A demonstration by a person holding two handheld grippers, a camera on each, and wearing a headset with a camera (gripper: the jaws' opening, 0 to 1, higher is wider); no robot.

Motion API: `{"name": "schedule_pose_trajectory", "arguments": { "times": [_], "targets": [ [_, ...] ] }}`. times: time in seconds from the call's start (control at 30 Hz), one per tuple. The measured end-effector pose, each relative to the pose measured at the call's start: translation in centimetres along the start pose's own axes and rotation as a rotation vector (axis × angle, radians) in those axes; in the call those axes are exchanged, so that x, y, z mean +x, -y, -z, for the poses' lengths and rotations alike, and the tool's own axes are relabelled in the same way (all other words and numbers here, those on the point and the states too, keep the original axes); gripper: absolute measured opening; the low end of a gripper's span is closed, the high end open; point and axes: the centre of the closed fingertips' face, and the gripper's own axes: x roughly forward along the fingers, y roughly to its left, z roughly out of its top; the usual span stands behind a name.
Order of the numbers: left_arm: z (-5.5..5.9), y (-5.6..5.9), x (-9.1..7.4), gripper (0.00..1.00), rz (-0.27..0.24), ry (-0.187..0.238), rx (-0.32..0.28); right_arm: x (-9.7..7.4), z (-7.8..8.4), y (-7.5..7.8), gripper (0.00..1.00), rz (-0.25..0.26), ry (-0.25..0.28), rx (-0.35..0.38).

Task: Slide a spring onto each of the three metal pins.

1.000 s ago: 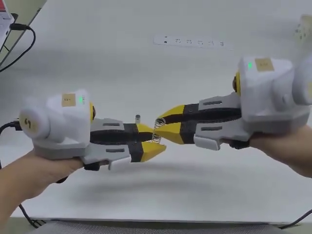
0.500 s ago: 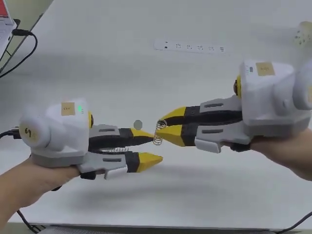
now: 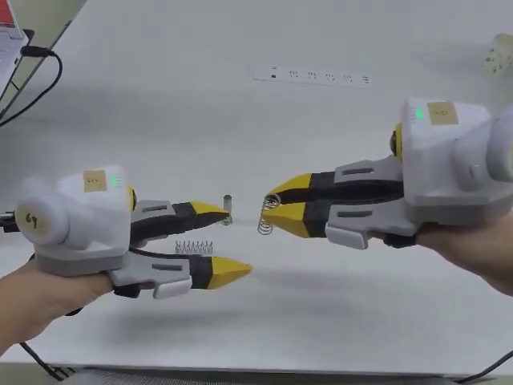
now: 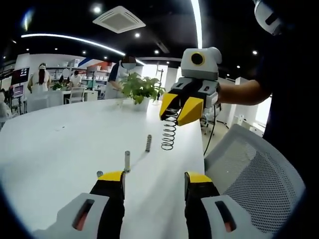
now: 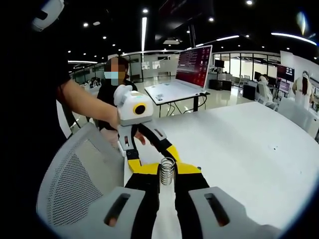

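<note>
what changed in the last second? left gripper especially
The left gripper, shut with its tips at the spring a second ago, has opened its fingers and drawn back toward its own side, away from the spring. The right gripper stays shut on the spring, at about the same spot. The pin still stands bare between the two grippers.

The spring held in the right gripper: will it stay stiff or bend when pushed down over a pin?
The spring is thin open-coil wire, pinched only at one end by the right gripper, so it will probably flex sideways if pushed off-axis. It looks very light. The slim upright pin may tip if nudged.
</note>
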Motion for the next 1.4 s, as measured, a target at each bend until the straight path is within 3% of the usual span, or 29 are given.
{"name": "schedule_pose_trajectory", "arguments": {
  "times": [0.43, 0.77, 1.07, 1.23, 1.4],
  "targets": [
    [2.0, -2.5, -2.4, 0.65, -0.115, -0.033, -0.032, -0.2, 0.5, 0.5, 0.08, 0.031, -0.010, -0.008],
    [2.4, -4.2, -3.8, 0.89, -0.204, -0.017, -0.055, -0.3, 0.9, 1.0, 0.08, 0.060, -0.023, -0.015],
    [2.9, -4.0, -3.9, 0.98, -0.201, -0.023, -0.061, -0.7, 1.7, 2.1, 0.08, 0.113, -0.040, -0.015],
    [3.3, -3.9, -3.9, 0.98, -0.200, -0.038, -0.051, -1.3, 2.1, 3.5, 0.08, 0.180, -0.055, -0.018],
    [2.9, -3.9, -4.0, 0.98, -0.204, -0.024, -0.056, -1.8, 2.3, 5.1, 0.08, 0.243, -0.049, 0.004]
  ]
}}
